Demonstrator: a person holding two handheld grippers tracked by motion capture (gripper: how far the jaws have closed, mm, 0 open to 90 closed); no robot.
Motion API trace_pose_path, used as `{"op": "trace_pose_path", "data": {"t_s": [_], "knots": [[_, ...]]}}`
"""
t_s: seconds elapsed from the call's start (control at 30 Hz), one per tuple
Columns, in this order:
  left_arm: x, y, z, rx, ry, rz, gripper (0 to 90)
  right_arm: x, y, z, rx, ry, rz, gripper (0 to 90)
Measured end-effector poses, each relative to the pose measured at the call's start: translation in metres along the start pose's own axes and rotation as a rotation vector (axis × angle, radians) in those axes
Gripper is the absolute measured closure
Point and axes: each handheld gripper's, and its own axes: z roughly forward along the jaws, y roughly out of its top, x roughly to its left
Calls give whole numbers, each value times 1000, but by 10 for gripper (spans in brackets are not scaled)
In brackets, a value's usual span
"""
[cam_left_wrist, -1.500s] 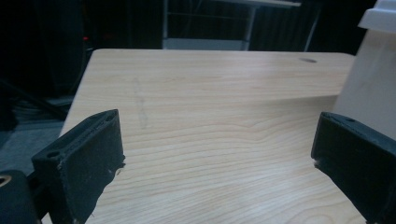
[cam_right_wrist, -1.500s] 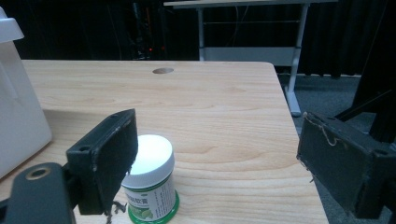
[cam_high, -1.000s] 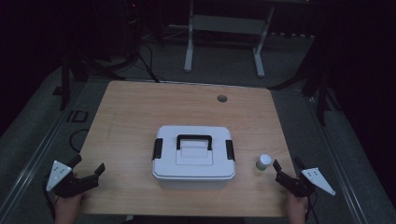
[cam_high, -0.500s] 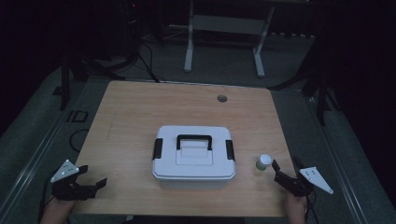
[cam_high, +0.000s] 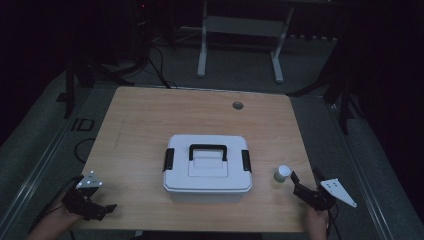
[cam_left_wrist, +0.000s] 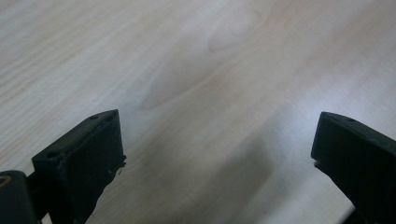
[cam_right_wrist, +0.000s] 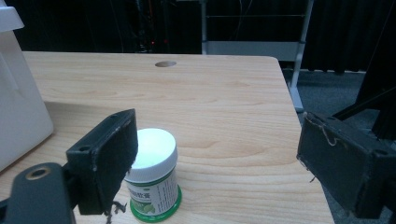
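A white box (cam_high: 208, 170) with a black handle and black side latches sits shut in the middle of the wooden table (cam_high: 150, 120). To its right stands a small white-capped bottle (cam_high: 282, 173) with a green label (cam_right_wrist: 153, 181). My right gripper (cam_high: 304, 183) is open near the table's front right corner, just behind the bottle; in the right gripper view (cam_right_wrist: 215, 154) the bottle stands by the left jaw. My left gripper (cam_high: 102, 207) is open at the front left corner, its jaws (cam_left_wrist: 215, 144) over bare wood.
A round cable hole (cam_high: 237, 105) lies in the tabletop at the back. The white box's side (cam_right_wrist: 18, 93) shows left of the bottle in the right gripper view. A metal stand (cam_high: 240, 30) and cables are on the floor behind the table.
My left gripper has moved right and toward the table's front edge, turning its jaws inward. The right gripper, box and bottle have stayed put.
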Motion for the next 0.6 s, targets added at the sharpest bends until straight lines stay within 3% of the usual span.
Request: {"op": "trace_pose_path", "data": {"t_s": [0.1,0.2,0.5,0.6], "knots": [[-1,6,-1,83,14,46,19,0,0,0,-1,-3,5,119],[-1,11,-3,160,10,65,19,0,0,0,1,-2,2,119],[0,20,-3,358,14,82,19,0,0,0,2,-5,-1,119],[0,23,-3,401,16,90,19,-1,0,-1,-1,-4,6,119]]}}
